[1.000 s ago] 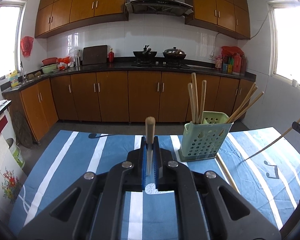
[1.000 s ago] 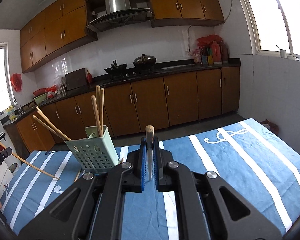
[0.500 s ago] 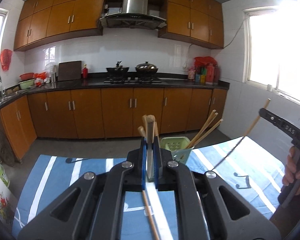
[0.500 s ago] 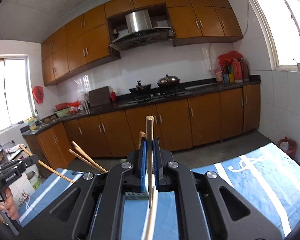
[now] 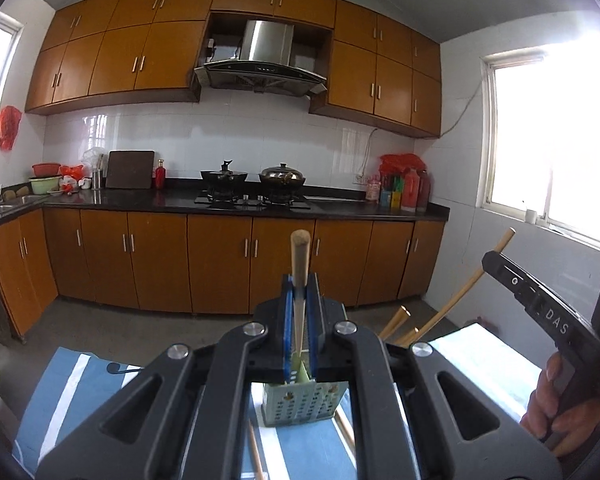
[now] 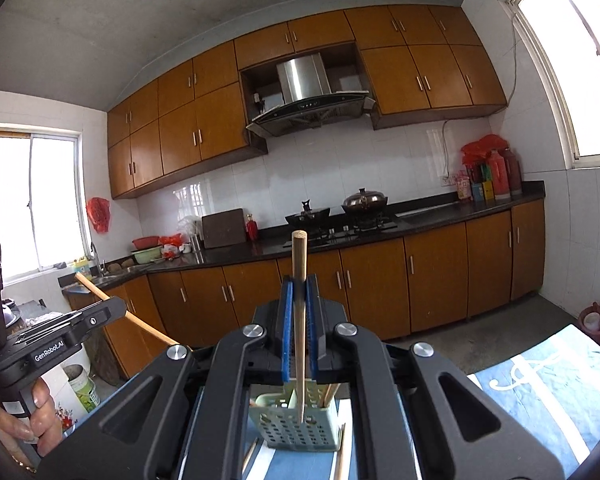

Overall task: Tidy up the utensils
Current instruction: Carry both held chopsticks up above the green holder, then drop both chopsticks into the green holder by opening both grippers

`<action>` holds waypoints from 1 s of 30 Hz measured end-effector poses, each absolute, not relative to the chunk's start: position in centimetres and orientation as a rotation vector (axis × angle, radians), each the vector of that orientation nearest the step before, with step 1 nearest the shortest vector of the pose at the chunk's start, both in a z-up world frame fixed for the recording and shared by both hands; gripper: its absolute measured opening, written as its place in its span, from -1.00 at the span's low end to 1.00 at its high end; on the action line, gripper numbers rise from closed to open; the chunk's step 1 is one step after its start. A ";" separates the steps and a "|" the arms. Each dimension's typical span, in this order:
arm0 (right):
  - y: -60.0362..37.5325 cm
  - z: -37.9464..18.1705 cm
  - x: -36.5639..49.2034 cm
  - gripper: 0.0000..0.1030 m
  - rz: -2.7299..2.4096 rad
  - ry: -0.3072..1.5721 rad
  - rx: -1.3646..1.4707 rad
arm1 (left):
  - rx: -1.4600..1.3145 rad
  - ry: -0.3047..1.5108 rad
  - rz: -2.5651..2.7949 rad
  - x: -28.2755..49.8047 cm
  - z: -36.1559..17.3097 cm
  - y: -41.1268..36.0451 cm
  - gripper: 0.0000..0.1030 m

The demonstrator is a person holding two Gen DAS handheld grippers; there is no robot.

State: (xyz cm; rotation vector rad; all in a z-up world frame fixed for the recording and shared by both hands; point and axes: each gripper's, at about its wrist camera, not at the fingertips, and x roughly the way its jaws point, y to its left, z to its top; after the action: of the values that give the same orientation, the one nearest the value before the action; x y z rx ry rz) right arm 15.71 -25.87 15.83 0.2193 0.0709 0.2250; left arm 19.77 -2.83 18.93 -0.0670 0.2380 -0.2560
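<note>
My left gripper (image 5: 300, 292) is shut on a wooden chopstick (image 5: 300, 264) that stands upright between its blue pads. Below it sits the pale green perforated holder (image 5: 300, 404) with several chopsticks (image 5: 396, 322) leaning out. My right gripper (image 6: 299, 292) is likewise shut on an upright chopstick (image 6: 299, 264), whose lower tip hangs over the holder (image 6: 296, 424). Each gripper shows in the other's view: the right one (image 5: 490, 258) at the right edge, the left one (image 6: 116, 308) at the left edge, both held in a hand.
Loose chopsticks (image 5: 256, 452) lie on the blue-and-white striped tablecloth (image 5: 80, 380) beside the holder, another chopstick (image 6: 340, 452) to its right. Kitchen cabinets, a stove with pots (image 5: 252, 176) and windows stand beyond the table.
Both grippers have risen with their chopsticks and tilted up. The holder has slid from mid-frame to low beneath the fingers, and the two grippers have come closer together.
</note>
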 end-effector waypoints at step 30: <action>-24.7 10.5 22.9 -0.72 0.197 0.215 0.273 | -0.075 0.425 -0.248 28.0 12.8 -2.9 -0.81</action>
State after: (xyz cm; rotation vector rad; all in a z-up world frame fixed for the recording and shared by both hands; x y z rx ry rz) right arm 22.86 -24.70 10.52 0.2732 0.2149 0.1972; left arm 28.03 -2.88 12.77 -0.0746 0.4254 -0.2477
